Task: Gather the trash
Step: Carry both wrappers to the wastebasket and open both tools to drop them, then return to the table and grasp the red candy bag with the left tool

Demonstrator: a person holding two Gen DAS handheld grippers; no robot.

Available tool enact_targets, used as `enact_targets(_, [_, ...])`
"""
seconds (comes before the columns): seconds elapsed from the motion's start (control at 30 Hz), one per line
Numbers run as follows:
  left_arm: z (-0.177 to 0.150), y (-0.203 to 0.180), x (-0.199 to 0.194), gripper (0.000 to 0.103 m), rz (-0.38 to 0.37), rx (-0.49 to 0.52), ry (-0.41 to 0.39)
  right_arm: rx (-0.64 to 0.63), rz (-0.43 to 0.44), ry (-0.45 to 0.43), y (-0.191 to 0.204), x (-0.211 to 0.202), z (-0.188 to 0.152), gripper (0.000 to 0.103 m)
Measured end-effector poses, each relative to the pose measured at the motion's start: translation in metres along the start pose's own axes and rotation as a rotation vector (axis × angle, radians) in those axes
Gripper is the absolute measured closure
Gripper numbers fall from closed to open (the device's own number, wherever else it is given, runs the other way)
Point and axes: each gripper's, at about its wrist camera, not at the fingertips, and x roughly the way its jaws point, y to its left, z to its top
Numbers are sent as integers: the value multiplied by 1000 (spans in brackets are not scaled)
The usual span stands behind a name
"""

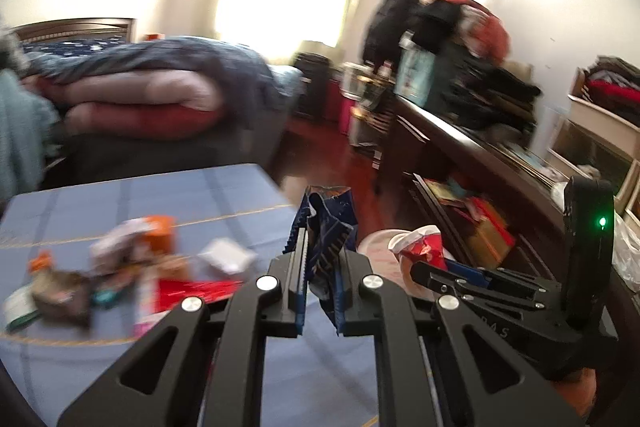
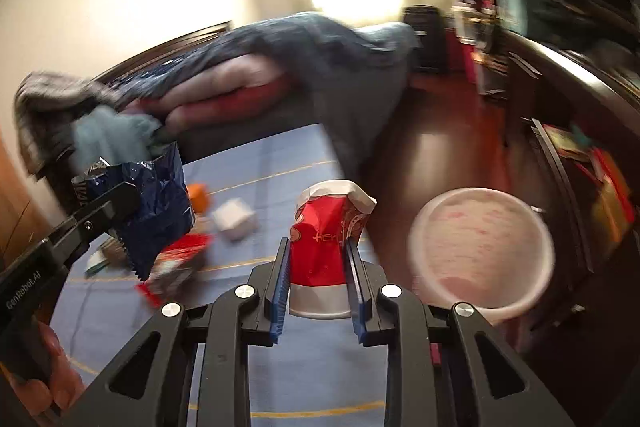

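Note:
My left gripper (image 1: 322, 243) is shut on a crumpled dark blue snack wrapper (image 1: 326, 219), held above the right edge of the blue-clothed table (image 1: 160, 195). My right gripper (image 2: 318, 243) is shut on a crushed red and white paper cup (image 2: 320, 251). Each wrist view shows the other tool: the right gripper (image 1: 420, 269) with the cup (image 1: 424, 247), and the left gripper (image 2: 128, 195) with the wrapper (image 2: 160, 203). A round white bin (image 2: 480, 191) stands on the floor just right of the cup. More trash lies on the table: an orange box (image 1: 160, 231), white paper (image 1: 226, 255) and a red wrapper (image 1: 196, 291).
Beyond the table stands a bed with piled blankets (image 1: 160, 83). A dark dresser (image 1: 480, 147) heaped with clothes and bags lines the right wall, with red-brown wooden floor (image 2: 440, 131) between them. A person's hand (image 2: 48, 379) grips the left tool's handle.

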Motion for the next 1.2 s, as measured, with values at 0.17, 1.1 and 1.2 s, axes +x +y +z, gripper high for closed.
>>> enact_targets(0.17, [15, -45, 61, 91, -81, 45, 73, 86, -72, -25, -67, 5, 7, 77])
enact_targets(1.1, [32, -126, 224, 19, -128, 136, 168, 173, -188, -55, -171, 42, -10, 49])
enact_targets(1.2, [39, -121, 225, 19, -133, 112, 163, 155, -208, -56, -164, 35, -14, 47])
